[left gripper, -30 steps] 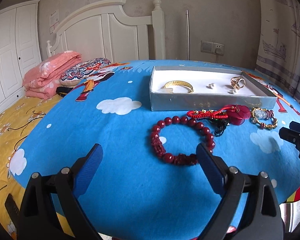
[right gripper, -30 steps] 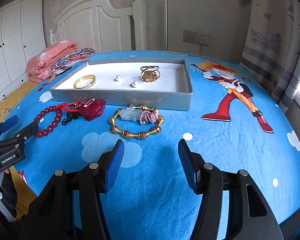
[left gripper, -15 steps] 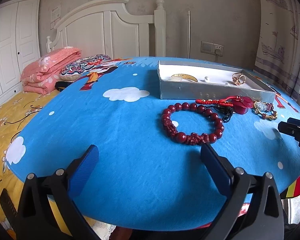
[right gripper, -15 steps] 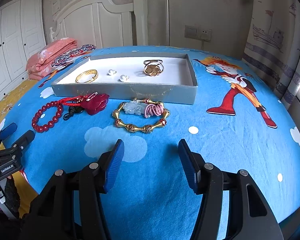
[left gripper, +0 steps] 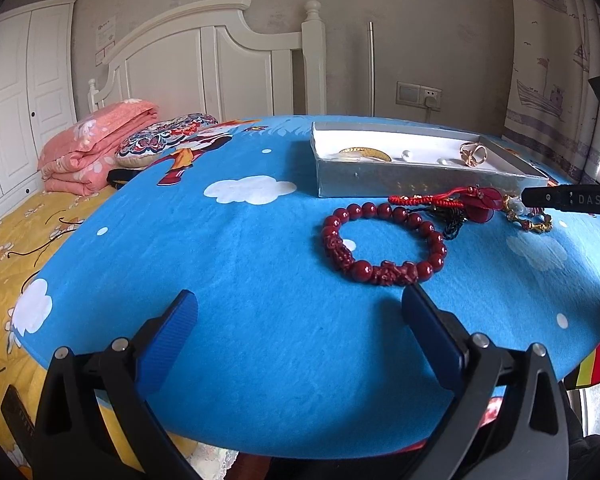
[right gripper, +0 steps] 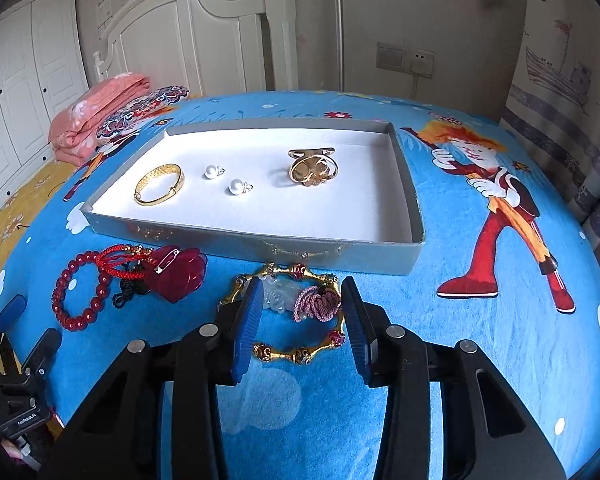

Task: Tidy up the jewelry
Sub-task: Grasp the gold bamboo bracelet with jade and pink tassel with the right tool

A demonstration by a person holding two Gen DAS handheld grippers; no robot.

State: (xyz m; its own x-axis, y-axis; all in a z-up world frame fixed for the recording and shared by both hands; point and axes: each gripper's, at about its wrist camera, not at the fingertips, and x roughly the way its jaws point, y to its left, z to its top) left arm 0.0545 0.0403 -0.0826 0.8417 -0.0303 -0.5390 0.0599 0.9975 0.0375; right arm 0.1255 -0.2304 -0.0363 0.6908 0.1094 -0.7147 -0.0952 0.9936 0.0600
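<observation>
While a gold bangle, two pearls and a gold ring already lie in the grey tray, three pieces remain on the worktop near it: bamboo-link bracelet, red pendant, red bead bracelet. Right gripper straddles the bamboo-link bracelet, jaws released; left gripper hangs released, empty.

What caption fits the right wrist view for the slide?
Open right gripper straddles the gold bamboo-link bracelet in front of the gray tray.

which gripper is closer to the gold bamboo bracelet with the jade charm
Right. The right gripper straddles the gold bamboo bracelet, jaws open. The left gripper hovers off beside the red bead bracelet.
</observation>
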